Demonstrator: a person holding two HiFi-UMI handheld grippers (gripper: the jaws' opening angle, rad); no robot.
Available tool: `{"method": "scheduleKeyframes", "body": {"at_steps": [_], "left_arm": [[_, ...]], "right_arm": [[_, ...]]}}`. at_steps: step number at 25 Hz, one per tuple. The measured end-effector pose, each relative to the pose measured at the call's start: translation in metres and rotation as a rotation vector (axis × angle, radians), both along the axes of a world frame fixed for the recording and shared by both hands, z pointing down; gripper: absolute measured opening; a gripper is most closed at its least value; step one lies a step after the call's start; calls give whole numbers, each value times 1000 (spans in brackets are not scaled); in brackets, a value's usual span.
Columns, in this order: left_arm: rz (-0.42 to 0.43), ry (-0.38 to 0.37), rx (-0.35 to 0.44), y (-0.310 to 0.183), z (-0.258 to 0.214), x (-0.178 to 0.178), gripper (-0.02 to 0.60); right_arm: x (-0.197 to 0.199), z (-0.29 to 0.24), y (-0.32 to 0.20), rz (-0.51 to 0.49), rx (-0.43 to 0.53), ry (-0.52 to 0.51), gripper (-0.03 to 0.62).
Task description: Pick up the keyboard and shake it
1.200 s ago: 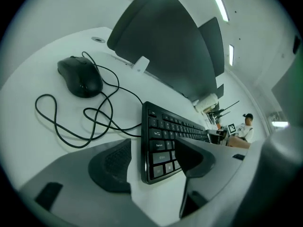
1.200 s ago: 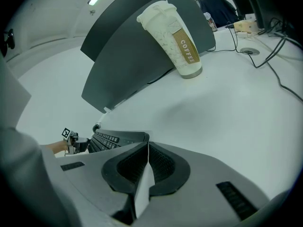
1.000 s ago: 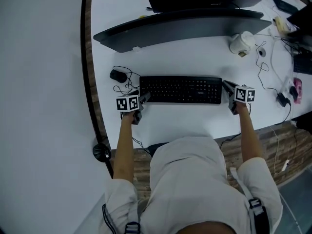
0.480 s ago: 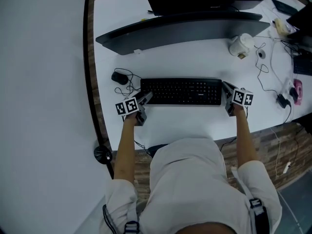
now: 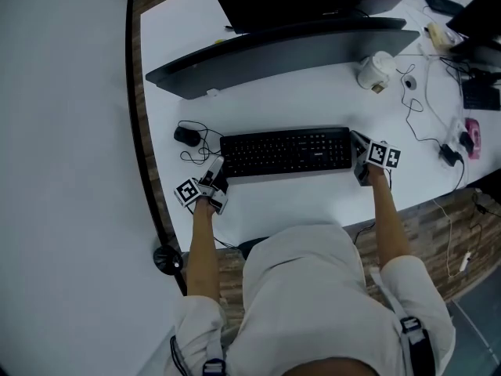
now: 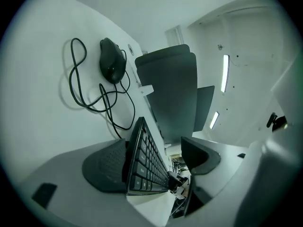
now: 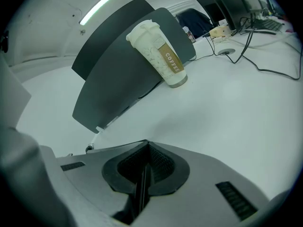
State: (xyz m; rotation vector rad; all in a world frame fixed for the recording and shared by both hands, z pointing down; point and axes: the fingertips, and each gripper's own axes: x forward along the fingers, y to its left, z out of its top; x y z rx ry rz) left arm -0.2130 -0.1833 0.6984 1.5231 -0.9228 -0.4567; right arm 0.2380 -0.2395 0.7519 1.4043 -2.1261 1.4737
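Two ends of the black keyboard, which lies on the white desk: my left gripper, jaws wide but closing, straddles its left end near the corded mouse; my right gripper, jaws pressed together, meets its right end, with a coffee cup well beyond.

Dim, cool light; warped fisheye edges

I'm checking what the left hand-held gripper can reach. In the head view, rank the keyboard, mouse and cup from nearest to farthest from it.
From the left hand-held gripper, whose jaws are closing with the keyboard's end between them:
1. Keyboard: at the jaws, stretching right.
2. Mouse: just beyond, slightly left.
3. Cup: far right, at the back.
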Motion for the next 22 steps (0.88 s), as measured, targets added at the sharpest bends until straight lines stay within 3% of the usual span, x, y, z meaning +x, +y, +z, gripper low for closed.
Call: {"method": "scheduleKeyframes", "body": {"at_steps": [5, 9, 12, 15, 17, 20, 22], "left_arm": [[-28, 176, -27, 7, -1, 0, 350], [20, 304, -54, 14, -8, 7, 314], [111, 368, -69, 24, -15, 22, 304], [216, 383, -106, 38, -15, 36, 289], [337, 377, -135, 54, -15, 53, 284], [557, 286, -171, 82, -10, 83, 284], [628, 218, -175, 91, -3, 96, 274]], "right_arm": [[6, -7, -4, 78, 42, -13, 40], [-12, -8, -5, -27, 79, 24, 41], [-16, -9, -3, -124, 100, 52, 41], [-27, -13, -2, -244, 137, 78, 41], [-28, -14, -1, -291, 151, 77, 41], [-31, -17, 3, -375, 175, 47, 41], [-40, -20, 8, -422, 178, -13, 41]]}}
